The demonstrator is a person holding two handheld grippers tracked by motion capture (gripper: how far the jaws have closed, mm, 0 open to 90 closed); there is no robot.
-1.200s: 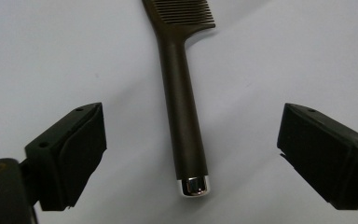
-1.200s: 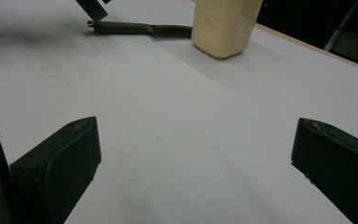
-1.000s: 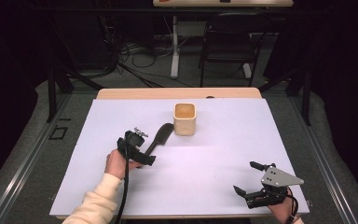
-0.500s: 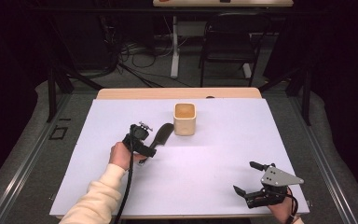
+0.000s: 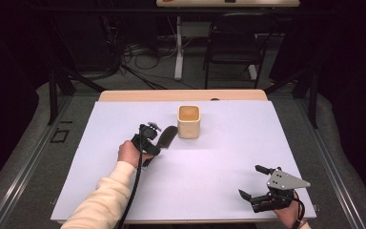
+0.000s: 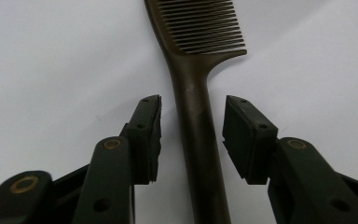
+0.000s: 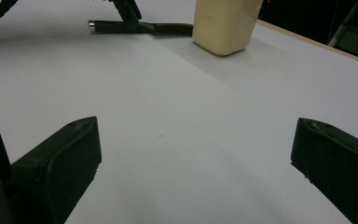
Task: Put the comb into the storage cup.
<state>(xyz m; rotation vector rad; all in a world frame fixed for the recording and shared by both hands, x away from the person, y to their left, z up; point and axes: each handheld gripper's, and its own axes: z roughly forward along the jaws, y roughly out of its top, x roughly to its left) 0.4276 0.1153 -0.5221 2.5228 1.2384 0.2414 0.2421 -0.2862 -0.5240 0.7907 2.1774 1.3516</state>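
Your left gripper (image 6: 193, 135) has been closing around the comb's (image 6: 198, 88) handle, pads not yet touching; lifting remains.

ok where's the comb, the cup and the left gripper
comb (image 6: 193, 88), left gripper view, on its handle below the teeth
cup (image 5: 189, 128), high view, on its front wall
left gripper (image 6: 192, 116), left gripper view, midway between its two pads, which straddle the handle

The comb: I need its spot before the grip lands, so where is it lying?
In the high view the comb lies flat on the white table, left of the cream cup, its handle between the left gripper's jaws.
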